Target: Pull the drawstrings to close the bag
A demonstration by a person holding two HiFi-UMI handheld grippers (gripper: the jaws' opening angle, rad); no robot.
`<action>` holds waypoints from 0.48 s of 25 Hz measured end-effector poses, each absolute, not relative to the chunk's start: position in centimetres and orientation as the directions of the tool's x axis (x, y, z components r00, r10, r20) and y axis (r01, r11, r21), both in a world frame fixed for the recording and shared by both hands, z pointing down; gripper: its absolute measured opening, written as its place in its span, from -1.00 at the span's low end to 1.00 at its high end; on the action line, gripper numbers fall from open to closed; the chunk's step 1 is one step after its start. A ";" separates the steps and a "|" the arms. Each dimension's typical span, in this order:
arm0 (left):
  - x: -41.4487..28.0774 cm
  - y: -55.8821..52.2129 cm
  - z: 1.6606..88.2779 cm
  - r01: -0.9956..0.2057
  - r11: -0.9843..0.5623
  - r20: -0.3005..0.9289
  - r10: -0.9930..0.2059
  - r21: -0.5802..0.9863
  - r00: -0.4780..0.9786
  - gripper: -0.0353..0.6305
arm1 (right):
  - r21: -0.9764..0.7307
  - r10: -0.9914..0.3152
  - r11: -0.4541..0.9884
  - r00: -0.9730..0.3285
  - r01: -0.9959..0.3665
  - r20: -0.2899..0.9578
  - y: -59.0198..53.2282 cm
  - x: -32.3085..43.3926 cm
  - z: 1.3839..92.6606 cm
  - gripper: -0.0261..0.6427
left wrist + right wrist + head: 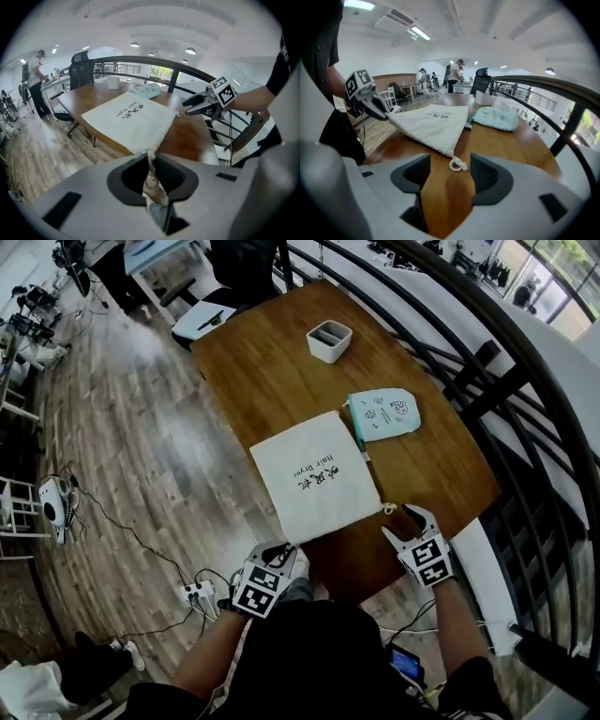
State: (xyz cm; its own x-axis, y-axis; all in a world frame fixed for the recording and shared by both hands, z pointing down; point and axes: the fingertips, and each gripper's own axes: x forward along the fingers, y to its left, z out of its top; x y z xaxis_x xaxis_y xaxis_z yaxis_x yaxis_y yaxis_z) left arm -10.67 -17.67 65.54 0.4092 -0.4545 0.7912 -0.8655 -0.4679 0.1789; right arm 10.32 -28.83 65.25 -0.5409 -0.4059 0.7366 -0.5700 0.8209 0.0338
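A white drawstring bag (317, 476) with black print lies flat on the brown wooden table (262, 371), its mouth toward the near edge. My left gripper (280, 551) is at the bag's near left corner, just off the table edge. In the left gripper view its jaws (151, 158) are shut on the left drawstring (150, 154), which runs straight up to the bag (133, 119). My right gripper (403, 522) is at the near right corner. In the right gripper view it (450, 164) stands open, with the knotted drawstring loop (458, 164) lying on the wood between the pads, untouched.
A teal pouch (382, 414) lies just beyond the bag on the right, and a white square box (329, 340) stands at the far end. A black railing (525, 381) curves along the table's right side. Wooden floor with cables and a power strip (195, 592) lies to the left.
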 end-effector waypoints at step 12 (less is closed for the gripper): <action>-13.3 -16.5 64.3 -0.889 -0.406 0.756 -0.509 0.211 0.412 -0.73 | -0.038 -0.223 0.886 -0.497 -0.462 0.839 -27.0 7.3 70.1 -0.38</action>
